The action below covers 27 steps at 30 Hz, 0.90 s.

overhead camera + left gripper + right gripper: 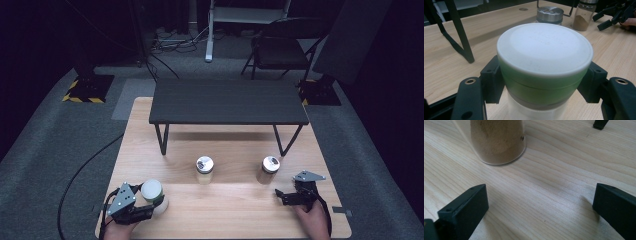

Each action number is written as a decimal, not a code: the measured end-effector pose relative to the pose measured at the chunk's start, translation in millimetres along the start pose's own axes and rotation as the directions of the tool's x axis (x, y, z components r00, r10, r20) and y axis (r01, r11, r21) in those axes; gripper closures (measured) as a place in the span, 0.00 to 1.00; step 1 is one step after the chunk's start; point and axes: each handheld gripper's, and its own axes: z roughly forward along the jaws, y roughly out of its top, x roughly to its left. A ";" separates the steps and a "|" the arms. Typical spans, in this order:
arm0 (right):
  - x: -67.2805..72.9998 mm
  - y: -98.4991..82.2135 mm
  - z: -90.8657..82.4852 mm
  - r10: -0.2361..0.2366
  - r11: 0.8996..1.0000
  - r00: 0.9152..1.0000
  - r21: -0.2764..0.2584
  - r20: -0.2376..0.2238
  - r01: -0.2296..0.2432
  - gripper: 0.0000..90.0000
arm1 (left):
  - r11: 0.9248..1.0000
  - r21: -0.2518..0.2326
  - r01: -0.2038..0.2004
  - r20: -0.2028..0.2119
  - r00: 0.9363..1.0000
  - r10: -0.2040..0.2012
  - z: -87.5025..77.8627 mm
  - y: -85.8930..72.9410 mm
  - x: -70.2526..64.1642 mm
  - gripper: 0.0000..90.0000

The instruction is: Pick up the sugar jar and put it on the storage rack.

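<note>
Jaws of the left gripper (152,210) clamp the green band under the white lid of a jar (544,70) standing at the near left corner of the wooden surface (235,210), probably to lift it. Right gripper (539,205) rests spread wide, empty, near a spice jar (499,140). No label is readable.

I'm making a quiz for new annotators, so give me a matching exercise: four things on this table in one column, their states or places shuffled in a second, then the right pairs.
Things:
1. white-lidded jar
2. left gripper
3. right gripper
4. brown-powder jar

States or places:
A. jaws apart, nothing between them
B. stands free, in front of the right gripper
C. clamped at its green band
D. shut on a jar, at the table's near left

Pairs: 1-C, 2-D, 3-A, 4-B
</note>
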 end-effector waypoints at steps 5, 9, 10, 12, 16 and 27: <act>0.0 0.0 0.0 0.000 1.000 1.000 0.000 0.000 0.000 0.00 | 1.000 0.022 -0.003 -0.011 1.000 0.003 0.3 6.3 -3.7 0.37; 0.2 0.1 0.1 0.000 1.000 1.000 0.000 0.001 0.000 0.00 | 0.999 0.038 0.002 -0.007 1.000 -0.002 1.1 11.4 -3.9 0.37; 0.3 0.1 0.1 0.001 1.000 1.000 0.000 0.001 -0.001 0.00 | 0.999 0.041 0.002 -0.006 1.000 -0.002 1.5 12.7 -3.9 0.37; 0.4 0.1 0.1 0.001 1.000 1.000 0.000 0.001 -0.001 0.00 | 0.999 0.044 0.006 -0.009 1.000 -0.005 2.6 15.8 -4.6 0.37; 0.4 0.1 0.1 0.001 1.000 1.000 0.000 0.001 -0.001 0.00 | 0.999 0.042 0.002 -0.010 1.000 -0.002 5.0 21.4 -3.9 0.37; 1.6 0.1 0.2 0.004 1.000 1.000 0.000 0.006 -0.004 0.00 | 0.999 0.040 -0.004 0.006 1.000 0.003 11.7 45.3 1.3 0.37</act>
